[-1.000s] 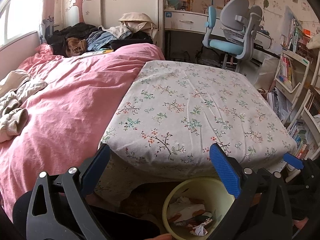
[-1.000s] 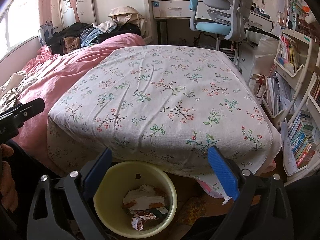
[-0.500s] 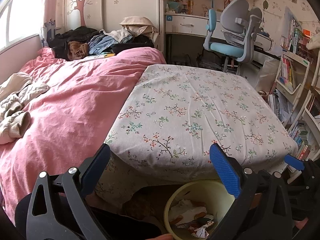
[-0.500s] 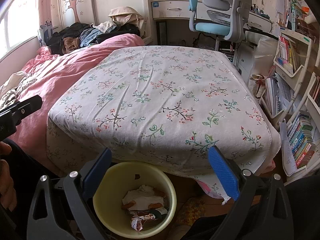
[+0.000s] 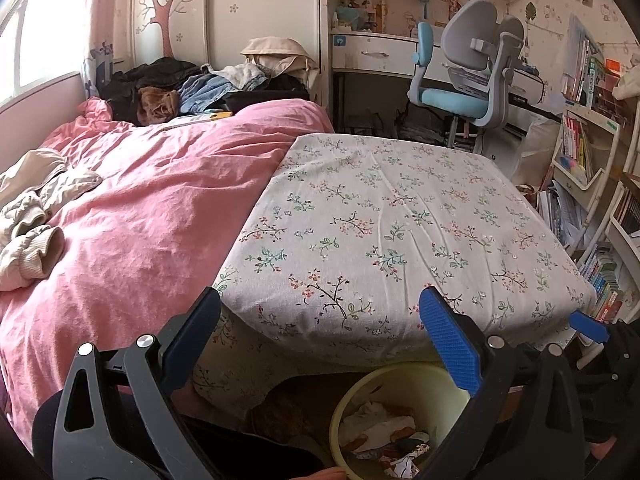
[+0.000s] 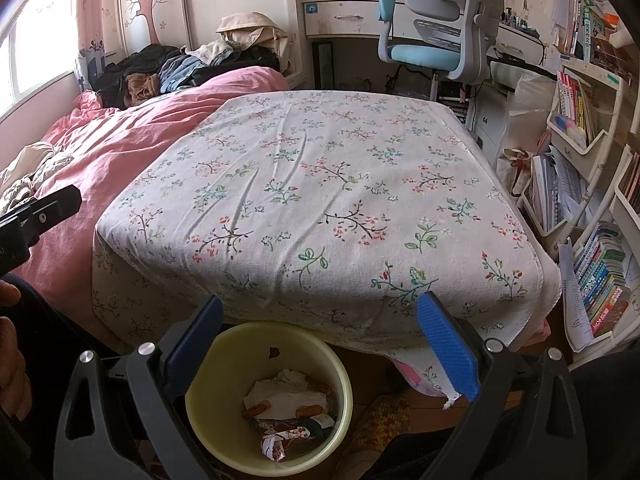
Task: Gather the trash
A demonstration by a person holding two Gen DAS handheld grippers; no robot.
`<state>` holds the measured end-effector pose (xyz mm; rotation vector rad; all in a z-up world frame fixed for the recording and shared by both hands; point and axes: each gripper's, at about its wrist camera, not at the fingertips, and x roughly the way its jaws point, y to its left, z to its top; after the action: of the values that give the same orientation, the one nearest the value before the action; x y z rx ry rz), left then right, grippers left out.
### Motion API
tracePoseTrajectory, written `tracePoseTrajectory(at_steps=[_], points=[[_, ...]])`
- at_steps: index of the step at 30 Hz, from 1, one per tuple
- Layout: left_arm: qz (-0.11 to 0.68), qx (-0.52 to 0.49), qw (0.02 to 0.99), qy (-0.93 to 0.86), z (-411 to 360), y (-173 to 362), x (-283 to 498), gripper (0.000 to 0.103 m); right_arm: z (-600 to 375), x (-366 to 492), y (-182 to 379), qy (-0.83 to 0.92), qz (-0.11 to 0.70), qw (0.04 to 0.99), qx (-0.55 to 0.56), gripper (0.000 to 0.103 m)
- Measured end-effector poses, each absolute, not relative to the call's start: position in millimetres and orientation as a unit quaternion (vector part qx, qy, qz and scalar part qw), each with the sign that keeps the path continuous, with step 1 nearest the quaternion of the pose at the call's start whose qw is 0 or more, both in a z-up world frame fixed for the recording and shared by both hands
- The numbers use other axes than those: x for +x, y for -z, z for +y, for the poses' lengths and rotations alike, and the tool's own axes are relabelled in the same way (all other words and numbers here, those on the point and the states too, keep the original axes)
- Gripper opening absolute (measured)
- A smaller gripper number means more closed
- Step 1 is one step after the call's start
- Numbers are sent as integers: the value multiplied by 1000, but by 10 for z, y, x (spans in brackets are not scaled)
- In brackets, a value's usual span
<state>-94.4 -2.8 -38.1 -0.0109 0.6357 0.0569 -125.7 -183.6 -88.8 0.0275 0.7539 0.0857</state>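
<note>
A pale yellow bin (image 6: pixel 224 412) stands on the floor under the near edge of the table with the floral cloth (image 6: pixel 320 184). Crumpled paper and wrappers (image 6: pixel 288 412) lie in it. The same bin (image 5: pixel 360 396) shows low in the left wrist view, with trash (image 5: pixel 384 432) inside. My left gripper (image 5: pixel 320 340) is open and holds nothing, hovering above and just left of the bin. My right gripper (image 6: pixel 320 340) is open too, empty, right above the bin. The floral cloth (image 5: pixel 400 216) carries no trash that I can see.
A pink duvet (image 5: pixel 140 208) covers the bed on the left, with clothes (image 5: pixel 180 88) piled at its head. A grey and blue desk chair (image 6: pixel 436 28) and desk stand behind the table. Bookshelves (image 6: pixel 600 216) crowd the right side. A knitted slipper (image 6: pixel 384 420) lies by the bin.
Both grippers have lifted and tilted up slightly, so the bin sits lower in each view. Both stay open and empty.
</note>
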Motion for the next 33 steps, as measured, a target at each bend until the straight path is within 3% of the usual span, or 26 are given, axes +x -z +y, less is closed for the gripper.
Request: tracePoseTrajectory(at_steps=[33], points=[[312, -1, 950, -27, -31, 365, -942, 96, -1844, -1259, 910, -39, 372, 927, 9, 94]])
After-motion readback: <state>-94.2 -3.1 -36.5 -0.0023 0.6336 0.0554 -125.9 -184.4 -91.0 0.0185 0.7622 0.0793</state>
